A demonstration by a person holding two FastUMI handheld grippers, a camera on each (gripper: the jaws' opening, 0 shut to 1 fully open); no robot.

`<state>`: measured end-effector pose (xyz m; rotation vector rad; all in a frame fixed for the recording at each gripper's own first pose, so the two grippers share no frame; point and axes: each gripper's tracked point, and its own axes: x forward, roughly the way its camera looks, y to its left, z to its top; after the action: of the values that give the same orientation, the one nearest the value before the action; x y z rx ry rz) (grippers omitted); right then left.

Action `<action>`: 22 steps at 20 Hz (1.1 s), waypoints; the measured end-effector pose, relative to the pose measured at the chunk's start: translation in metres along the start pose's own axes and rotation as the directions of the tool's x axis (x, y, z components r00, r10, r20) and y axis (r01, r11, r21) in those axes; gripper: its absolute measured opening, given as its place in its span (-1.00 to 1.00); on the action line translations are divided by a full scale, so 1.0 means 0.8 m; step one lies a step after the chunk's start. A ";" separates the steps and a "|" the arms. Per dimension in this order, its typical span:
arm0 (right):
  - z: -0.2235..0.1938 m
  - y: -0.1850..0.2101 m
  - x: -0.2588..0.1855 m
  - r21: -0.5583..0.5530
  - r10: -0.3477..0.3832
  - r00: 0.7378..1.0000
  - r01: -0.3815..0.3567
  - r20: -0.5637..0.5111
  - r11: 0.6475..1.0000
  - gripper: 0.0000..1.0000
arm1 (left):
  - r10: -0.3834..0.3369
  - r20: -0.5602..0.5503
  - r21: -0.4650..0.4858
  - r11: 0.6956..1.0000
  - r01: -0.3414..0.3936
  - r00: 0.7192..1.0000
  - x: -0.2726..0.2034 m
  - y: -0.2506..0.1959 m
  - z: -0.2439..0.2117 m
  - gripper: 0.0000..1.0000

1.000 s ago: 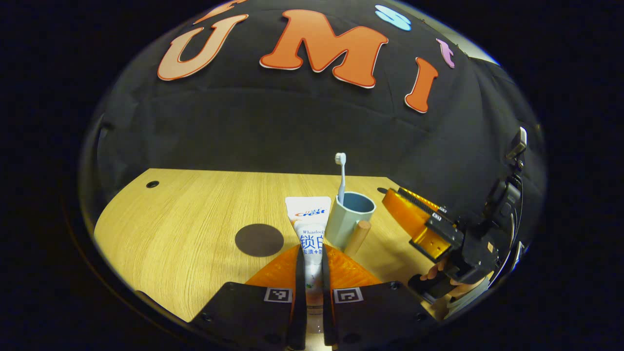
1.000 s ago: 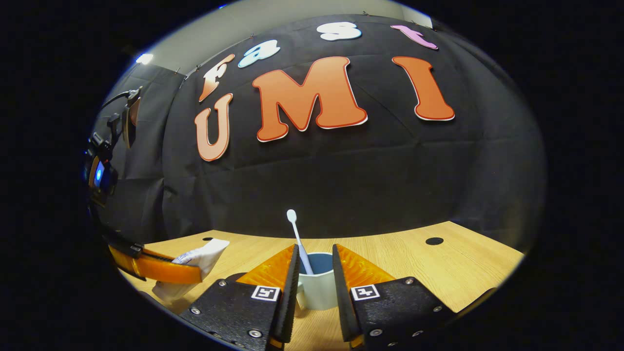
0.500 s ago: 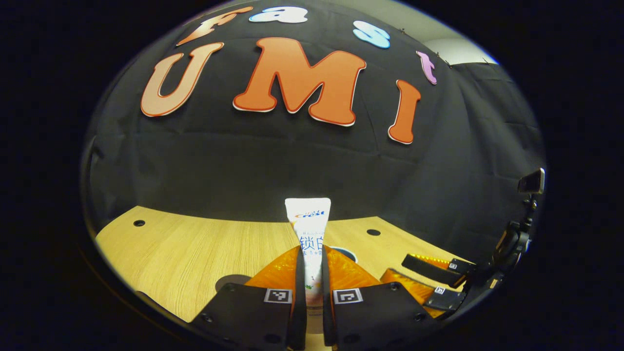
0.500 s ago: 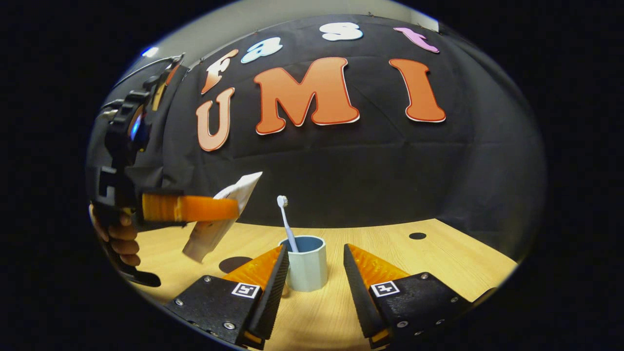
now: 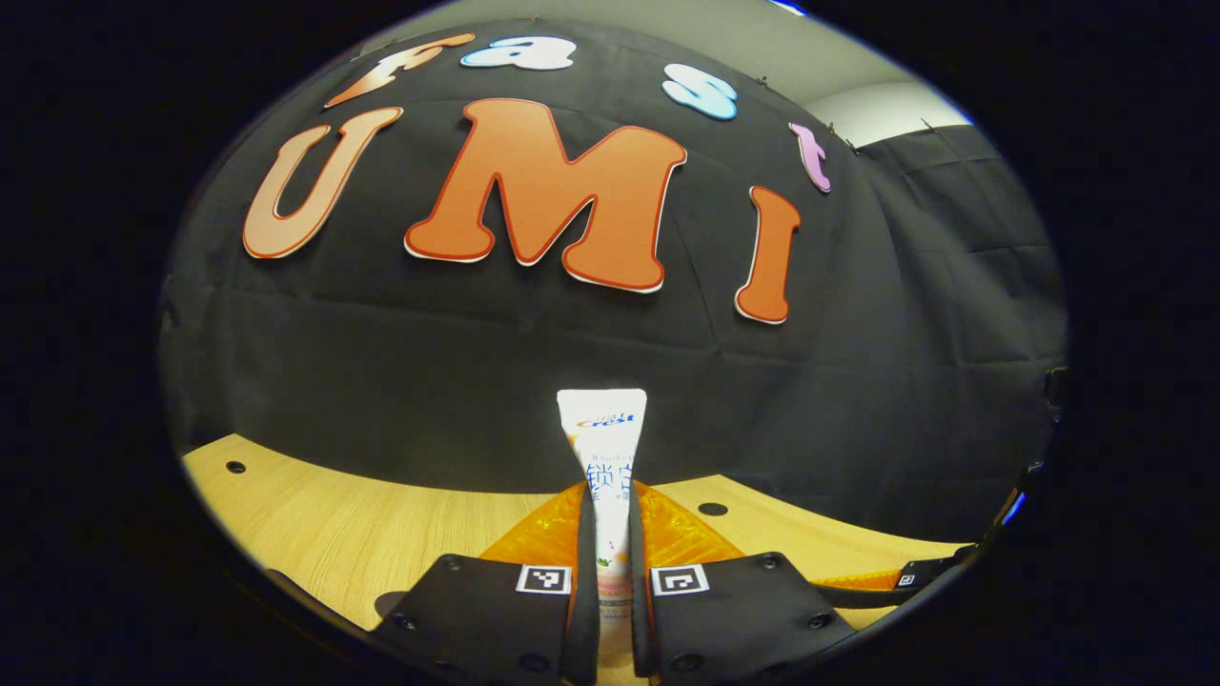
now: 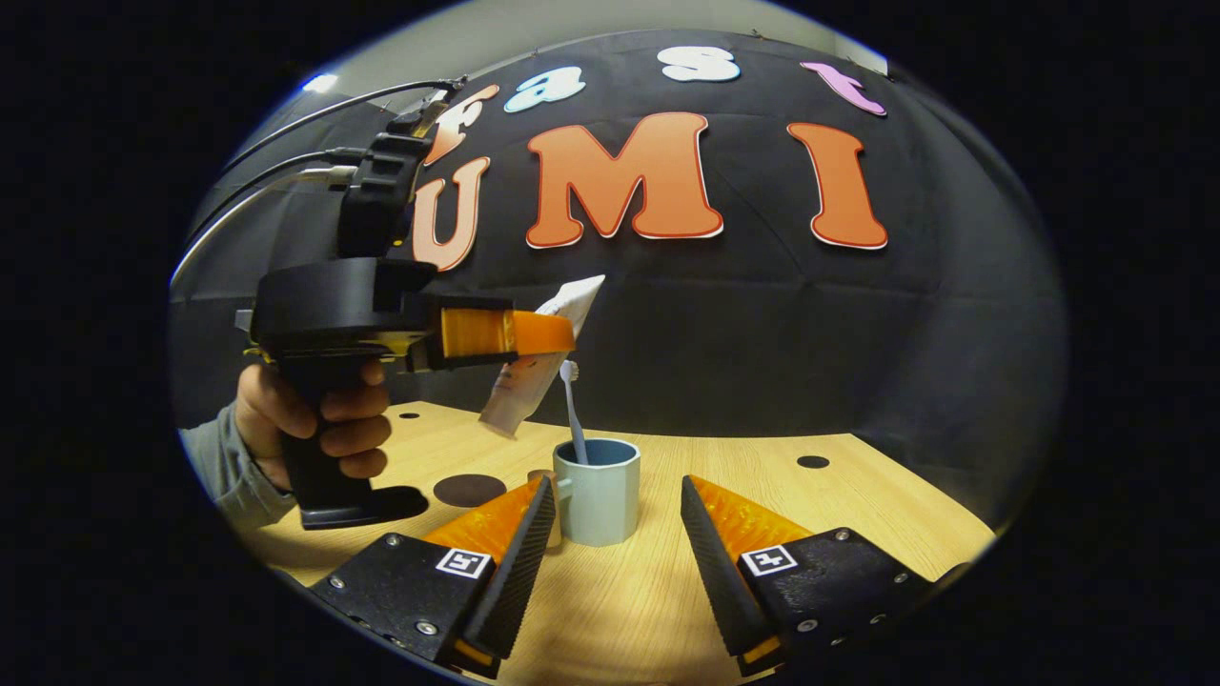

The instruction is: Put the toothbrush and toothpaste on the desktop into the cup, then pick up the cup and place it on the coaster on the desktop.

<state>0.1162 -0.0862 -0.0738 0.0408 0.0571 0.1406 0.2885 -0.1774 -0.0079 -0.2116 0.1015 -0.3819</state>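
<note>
Two claws divide the job: the left claw clenches the toothpaste tube at 11 o'clock above the cup, tilted for dropping in beside the toothbrush, while the right claw waits spread wide.

Toothpaste tube: "Crest" logo, Chinese characters "锁白" below; smaller print illegible.

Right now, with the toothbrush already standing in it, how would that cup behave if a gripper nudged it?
The cup looks squat and wide-based, so it would probably slide, not tip. The toothbrush leans loosely inside and would likely rattle or shift.
</note>
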 end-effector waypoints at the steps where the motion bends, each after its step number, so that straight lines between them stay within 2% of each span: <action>1: 0.002 -0.002 -0.002 0.009 0.003 1.000 -0.003 0.005 1.000 0.61 | -0.010 0.013 -0.011 1.000 0.010 1.000 0.007 -0.003 0.001 -0.67; 6: 0.011 -0.018 -0.004 0.048 -0.020 0.999 0.019 0.037 0.999 0.61 | -0.058 0.047 -0.055 0.997 0.060 0.997 0.035 -0.011 0.002 -0.67; 10: 0.015 -0.027 -0.010 0.072 -0.040 0.997 0.036 0.061 0.997 0.61 | -0.069 0.062 -0.077 0.994 0.074 0.996 0.051 -0.008 -0.001 -0.67; 17: 0.015 -0.037 -0.012 0.107 -0.048 0.997 0.041 0.067 0.993 0.61 | -0.118 -0.004 -0.087 0.989 0.117 0.993 0.075 -0.015 -0.039 -0.67; 22: 0.011 -0.032 -0.011 0.098 -0.027 0.998 0.021 0.062 0.995 0.61 | -0.117 -0.030 -0.092 0.989 0.114 0.993 0.082 -0.008 -0.058 -0.66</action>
<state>0.1116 -0.1127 -0.0654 0.1421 0.0009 0.1121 0.3406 -0.2164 -0.0553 -0.3011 0.1417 -0.4974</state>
